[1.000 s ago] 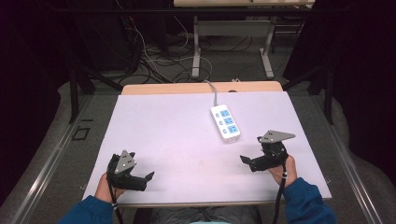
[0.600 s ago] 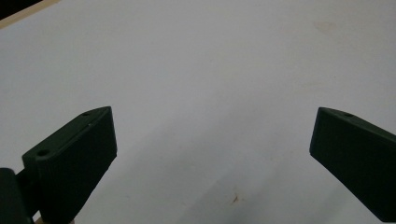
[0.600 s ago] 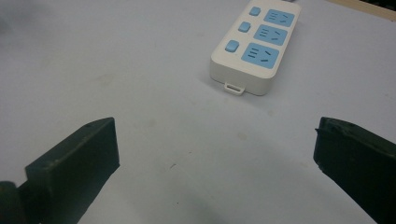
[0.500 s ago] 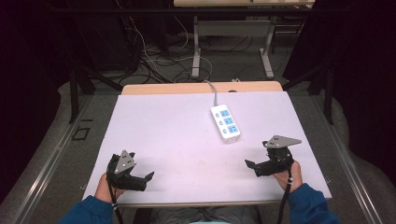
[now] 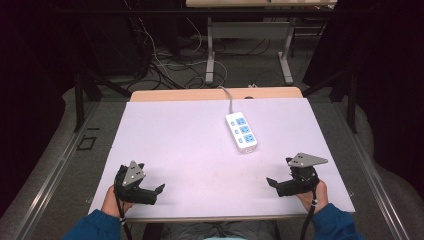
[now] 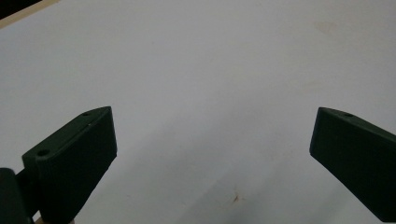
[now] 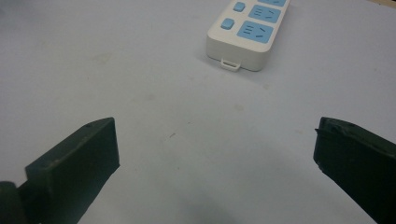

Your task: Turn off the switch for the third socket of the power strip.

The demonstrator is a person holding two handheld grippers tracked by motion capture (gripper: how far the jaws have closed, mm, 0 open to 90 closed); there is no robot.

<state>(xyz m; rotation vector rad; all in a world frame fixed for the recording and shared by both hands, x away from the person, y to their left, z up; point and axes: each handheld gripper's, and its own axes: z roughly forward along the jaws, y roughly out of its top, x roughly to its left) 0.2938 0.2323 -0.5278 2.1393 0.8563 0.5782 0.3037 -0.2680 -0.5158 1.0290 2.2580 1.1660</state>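
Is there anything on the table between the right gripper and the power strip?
Nothing: the right gripper view shows bare white table between the open right gripper and the power strip, apart from faint specks. The high view agrees.

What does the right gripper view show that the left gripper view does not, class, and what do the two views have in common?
The right gripper view takes in the near end of the white plastic power strip with blue sockets, lying flat on the table ahead of the right gripper, apart from it.

The left gripper view takes in a strip of the table's bare wooden edge at its top left corner and a small reddish speck near the left gripper.

Both look along two black jaws standing wide apart with nothing between them, over the pale lilac table cover.
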